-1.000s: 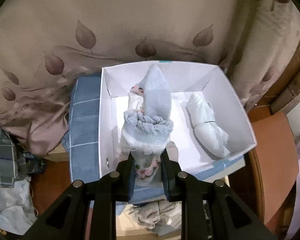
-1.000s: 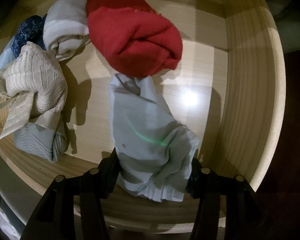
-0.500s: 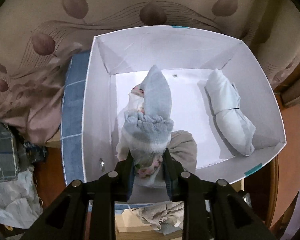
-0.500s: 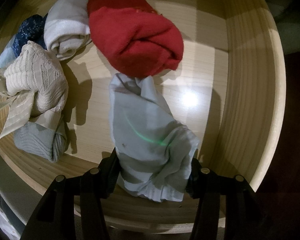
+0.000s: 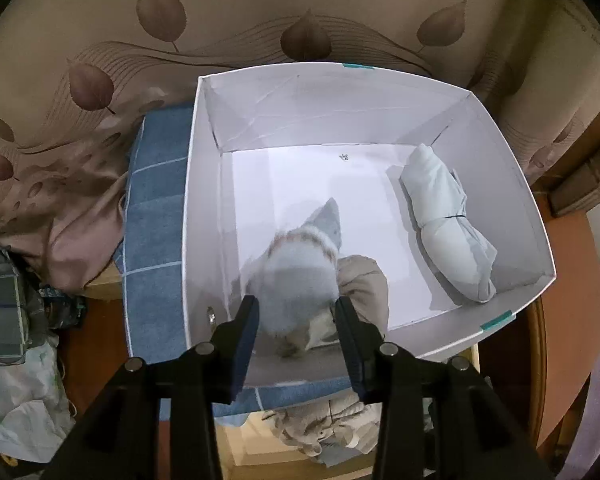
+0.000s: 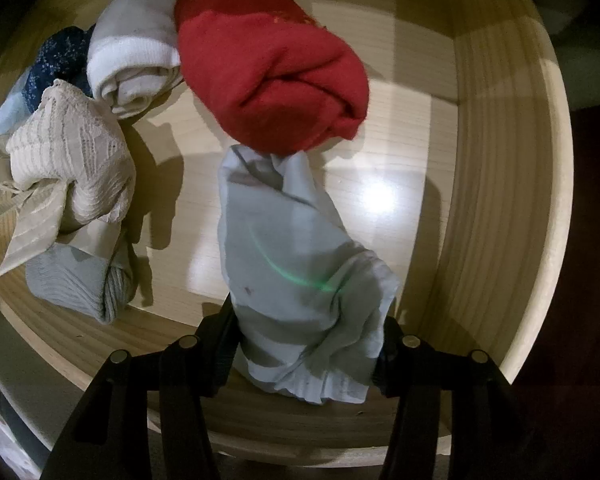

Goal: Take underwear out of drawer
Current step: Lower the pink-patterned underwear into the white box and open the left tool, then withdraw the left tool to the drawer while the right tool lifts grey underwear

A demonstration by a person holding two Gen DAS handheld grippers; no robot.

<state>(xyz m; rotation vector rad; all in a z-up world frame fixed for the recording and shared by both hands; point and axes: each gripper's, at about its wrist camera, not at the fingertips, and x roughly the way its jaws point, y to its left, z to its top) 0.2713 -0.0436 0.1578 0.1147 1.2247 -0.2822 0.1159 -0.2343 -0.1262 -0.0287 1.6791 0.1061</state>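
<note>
What moved: since a moment ago the left gripper (image 5: 296, 324) came down lower into the white box (image 5: 204, 216), and the blue bundle (image 5: 300, 276) is slipping out of it. The right gripper (image 6: 306, 344) did not move.

Left jaws: opening now, about a third of the way. The blue bundle sits between them, blurry, and the pads look just clear of it. It lies ahead of the jaws, low in the box, leaning on a tan bundle (image 5: 366, 284) on its right.

Also in the box: a pale roll (image 5: 446, 224), well off to the right of the left jaws.

Right jaws: closed partway on a light blue piece of underwear (image 6: 300, 264). The pads press its near end.

Where that piece lies: straight ahead of the right jaws, in the wooden drawer (image 6: 496, 184). Its long side runs away from them, and its far tip touches the red bundle (image 6: 268, 60).

Other things in the drawer: cream lace (image 6: 68, 160), a grey roll (image 6: 132, 64) and more, all to the left of the right jaws.

Nearer hand: the right one, I think. It needs to lift up and out.
</note>
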